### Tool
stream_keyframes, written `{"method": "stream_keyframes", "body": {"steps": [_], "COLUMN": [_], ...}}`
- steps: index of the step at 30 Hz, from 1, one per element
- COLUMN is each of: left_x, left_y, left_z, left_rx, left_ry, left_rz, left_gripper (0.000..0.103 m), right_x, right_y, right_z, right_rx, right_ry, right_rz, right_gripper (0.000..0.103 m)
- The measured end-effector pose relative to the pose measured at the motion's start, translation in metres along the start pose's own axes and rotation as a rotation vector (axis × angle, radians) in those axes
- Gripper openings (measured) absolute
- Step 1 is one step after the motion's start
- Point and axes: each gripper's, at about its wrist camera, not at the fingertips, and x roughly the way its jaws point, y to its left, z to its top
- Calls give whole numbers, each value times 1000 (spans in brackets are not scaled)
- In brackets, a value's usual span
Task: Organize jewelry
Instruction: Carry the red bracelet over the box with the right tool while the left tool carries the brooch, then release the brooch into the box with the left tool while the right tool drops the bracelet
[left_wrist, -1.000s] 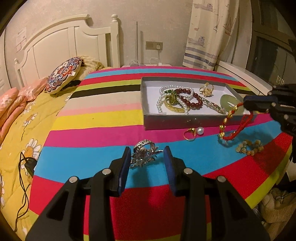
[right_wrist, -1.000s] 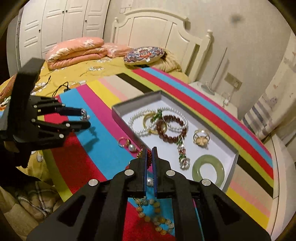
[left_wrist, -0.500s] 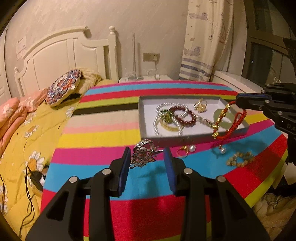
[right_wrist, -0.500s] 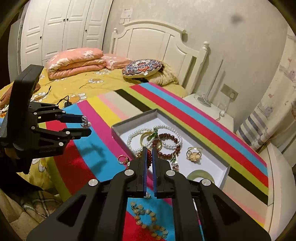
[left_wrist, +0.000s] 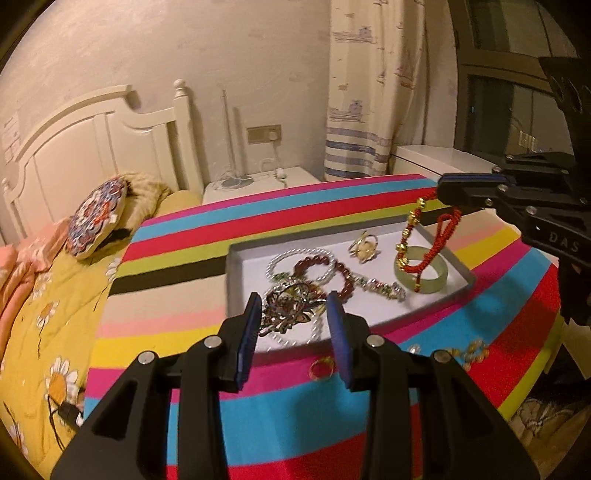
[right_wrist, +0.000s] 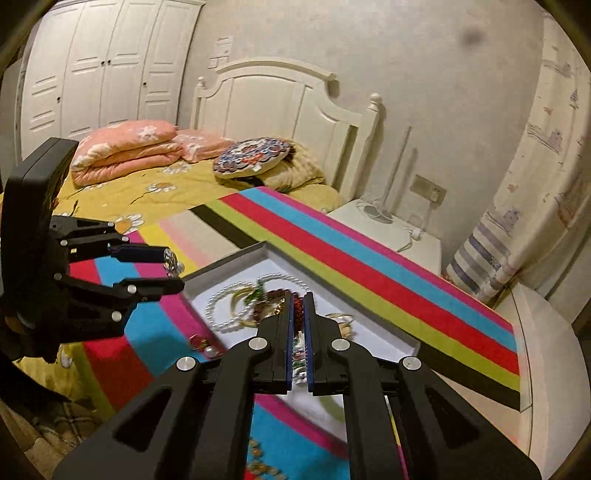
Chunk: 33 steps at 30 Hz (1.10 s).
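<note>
Left wrist view: the left gripper was seen with its jaws set partly apart, and a silver ornament was lodged between the blue pads. Contact on the left pad was evident; contact on the right pad could not be confirmed. The ornament was held above the near left corner of the grey tray, which rested on the striped tablecloth. Inside the tray a pearl strand, a dark red bead bracelet, a gold ring and a green jade bangle were observed. The right gripper was positioned above the far right part of the tray, and a red cord bracelet with gold beads was suspended from its tips, the lower loop hanging over the jade bangle. On the cloth in front of the tray a small gold ring and a strand of amber beads were located.

Right wrist view: the right gripper was seen with its jaws almost fully together, clamped on red cord. The tray lay directly beneath. The left gripper was seen at the left, over the tray's near corner, with the silver ornament at its upper fingertip. A bed was recorded behind.
</note>
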Motion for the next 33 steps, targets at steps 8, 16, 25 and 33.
{"method": "stream_keyframes", "body": {"steps": [8,16,25,33], "left_x": [27,68,113,133], "left_y": [-16,-21,-28,-35], "left_z": [29,37,20,9], "left_rx": [38,17,7,19], "left_ry": [-8,44,132,186], "left_rz": [-34,-76,-89,-84], "left_gripper": [36,36,36,37], "right_x": [13,49,103,117], "right_y": [-34,-79,-101,-112], "right_z": [6,-6,-42,-61], "right_rx": [36,121,192,244], "right_ry": [-12,41,170,231], "right_rz": [-40,-73,-64,-62], "right_gripper": [6,6,6,7]}}
